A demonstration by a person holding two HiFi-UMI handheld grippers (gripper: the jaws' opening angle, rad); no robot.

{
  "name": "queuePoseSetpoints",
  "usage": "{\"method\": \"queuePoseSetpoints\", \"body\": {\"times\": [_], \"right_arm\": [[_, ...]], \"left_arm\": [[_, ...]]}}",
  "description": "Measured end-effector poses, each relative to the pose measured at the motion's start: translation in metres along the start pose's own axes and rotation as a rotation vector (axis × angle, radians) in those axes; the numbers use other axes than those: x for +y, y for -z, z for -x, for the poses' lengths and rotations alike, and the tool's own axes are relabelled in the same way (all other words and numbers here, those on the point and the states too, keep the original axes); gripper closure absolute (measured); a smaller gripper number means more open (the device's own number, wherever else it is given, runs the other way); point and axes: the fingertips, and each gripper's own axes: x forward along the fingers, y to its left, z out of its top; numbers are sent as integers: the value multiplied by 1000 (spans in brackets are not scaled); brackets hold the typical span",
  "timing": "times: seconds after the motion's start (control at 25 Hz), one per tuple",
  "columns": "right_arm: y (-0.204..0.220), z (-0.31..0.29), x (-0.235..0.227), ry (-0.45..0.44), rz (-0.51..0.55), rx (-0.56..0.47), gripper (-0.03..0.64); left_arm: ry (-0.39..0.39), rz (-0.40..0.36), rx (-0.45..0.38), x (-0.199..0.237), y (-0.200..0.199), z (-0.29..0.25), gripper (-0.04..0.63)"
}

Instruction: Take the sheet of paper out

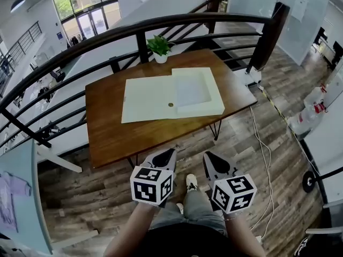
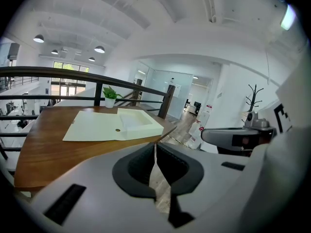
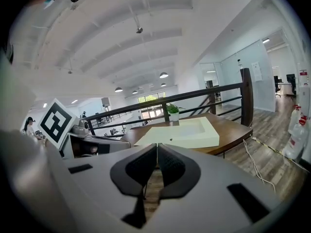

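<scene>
A cream file box (image 1: 150, 99) lies open on the wooden table (image 1: 115, 138), its flap spread to the left with a small round button (image 1: 170, 105). In its shallow tray lies a pale sheet of paper (image 1: 192, 89). The box also shows in the left gripper view (image 2: 104, 126) and the right gripper view (image 3: 187, 132). My left gripper (image 1: 167, 153) is shut and holds nothing, just short of the table's near edge. Beside it my right gripper (image 1: 208, 157) is also shut and bare. Both are well apart from the box.
A small potted plant (image 1: 159, 48) stands at the table's far edge. A dark curved railing (image 1: 161, 23) runs behind the table. White cables (image 1: 262, 143) trail over the wood floor at the right. The person's legs and shoe (image 1: 191, 182) are below the grippers.
</scene>
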Motion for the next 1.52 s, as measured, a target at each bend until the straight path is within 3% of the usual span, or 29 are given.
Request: {"method": "queuePoseSetpoints", "body": {"times": [0.32, 0.52, 1.0, 1.52], "right_arm": [[-21, -42, -32, -2, 7, -14, 589], [-40, -83, -54, -34, 20, -6, 589], [-100, -185, -133, -108, 35, 28, 589], [-121, -250, -190, -170, 19, 47, 589]], "left_arm": [[-27, 18, -16, 26, -24, -37, 569], [-67, -32, -3, 39, -43, -77, 569], [-96, 2, -39, 79, -127, -180, 569], [-181, 31, -16, 113, -160, -248, 569]]}}
